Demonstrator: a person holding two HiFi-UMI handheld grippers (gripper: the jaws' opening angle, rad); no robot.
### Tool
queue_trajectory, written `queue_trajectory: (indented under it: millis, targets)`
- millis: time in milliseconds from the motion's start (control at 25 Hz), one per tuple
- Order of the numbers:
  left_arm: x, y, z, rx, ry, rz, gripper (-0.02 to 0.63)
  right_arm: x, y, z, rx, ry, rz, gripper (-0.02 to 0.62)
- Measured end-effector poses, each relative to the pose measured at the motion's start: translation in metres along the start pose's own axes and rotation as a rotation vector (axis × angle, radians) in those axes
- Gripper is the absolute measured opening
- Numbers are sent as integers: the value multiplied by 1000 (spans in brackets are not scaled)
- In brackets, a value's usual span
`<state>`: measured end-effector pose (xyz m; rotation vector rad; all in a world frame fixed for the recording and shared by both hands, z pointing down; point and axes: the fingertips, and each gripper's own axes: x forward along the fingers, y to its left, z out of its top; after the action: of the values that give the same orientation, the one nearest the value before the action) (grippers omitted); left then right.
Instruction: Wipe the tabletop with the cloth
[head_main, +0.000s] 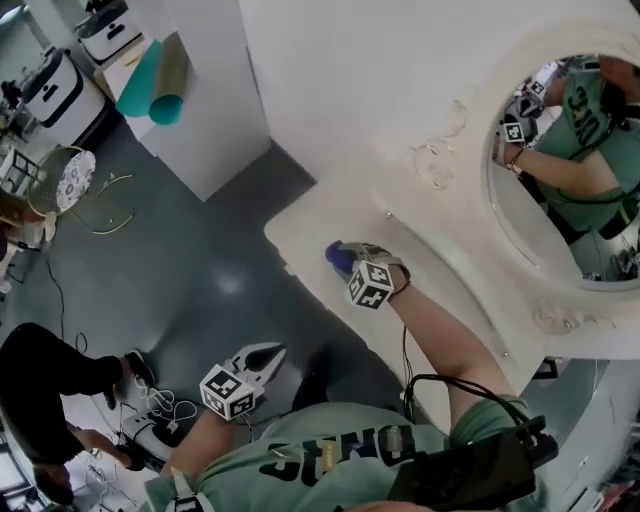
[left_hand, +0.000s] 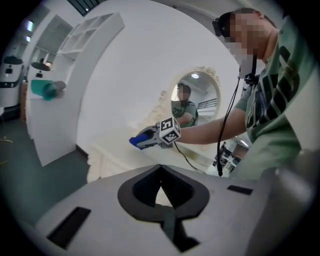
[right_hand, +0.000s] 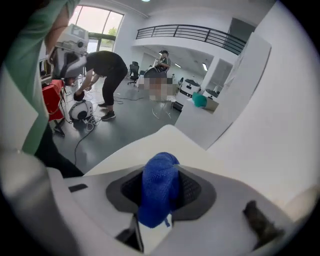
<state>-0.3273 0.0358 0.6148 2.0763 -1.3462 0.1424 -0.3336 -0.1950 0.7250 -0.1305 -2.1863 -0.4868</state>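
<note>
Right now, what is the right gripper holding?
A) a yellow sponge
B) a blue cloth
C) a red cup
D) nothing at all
B: in the right gripper view, the right gripper has its jaws closed on a bunched blue cloth over the white tabletop.

Steep overhead plus two low close views, tabletop (head_main: 440, 250) shared

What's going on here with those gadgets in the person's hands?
A person is set to wipe a white tabletop using hand-held grippers. The right gripper has its fingers shut on a blue cloth, held down at the tabletop near its edge. The left gripper hangs low beside the person, off the table, fingers together and empty.
</note>
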Motion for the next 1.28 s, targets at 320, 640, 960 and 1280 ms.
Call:
queue_trajectory:
  millis: [320,640,960,1280]
  targets:
    - [-101,101,-27,-178,-84,212,9,161,-78,110,-97,118,32,133]
    - [-87,80,-23,-133,-81,126,9,116,-33,72,-55,155,81,130]
    - [5,-70,-14,48,-1,-69,9,-71,112,-101,35,172,95,130]
    - [113,-345,-35,261,52,-321,9,-320,345,-328,170,284,80,130]
